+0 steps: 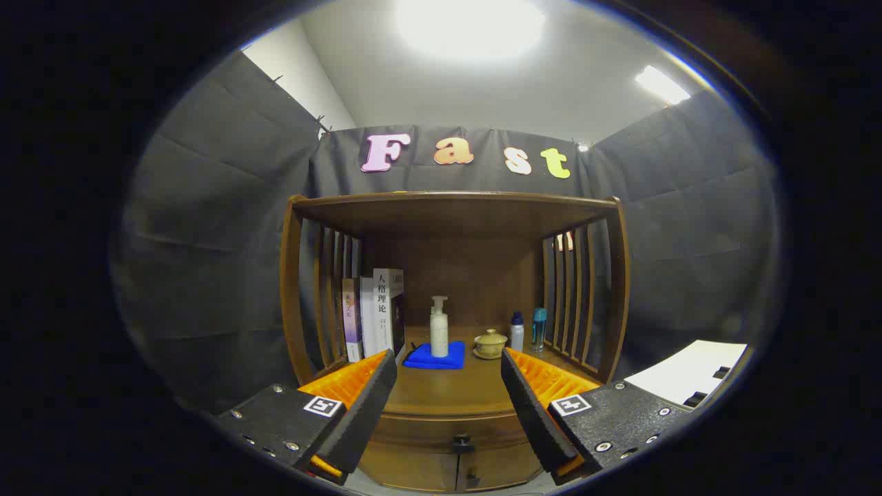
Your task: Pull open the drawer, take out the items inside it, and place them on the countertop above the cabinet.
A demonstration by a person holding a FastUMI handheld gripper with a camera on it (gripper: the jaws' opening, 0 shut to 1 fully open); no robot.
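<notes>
So I'm sitting here with the gripper [449, 406] hanging in front of the wooden cabinet [455, 331], fingers spread wide apart and gripping nothing at all. The drawer [451, 428] is sitting low in the middle of the frame, right between the fingers, shut as far as I can tell, with a small dark knob [461, 441] on its front. That knob is where I'm planning to take hold. It's looking tiny and hard, so I'm guessing it could slip out of a loose pinch, and a wooden drawer probably slides stiffly, so a straight pull is what I'm thinking.

Pose-wise, I'm holding the tool pretty level and centred, pointing straight into the open shelf, a bit above the knob.

The countertop [448, 386] is stretching out beyond the fingertips in the centre of the frame. Already on it: a pump bottle [439, 327] standing on a blue cloth [435, 355], a lidded cup [490, 342], two small bottles [527, 330] to the right, and books [372, 310] on the left. What's inside the drawer I can't tell yet.
</notes>
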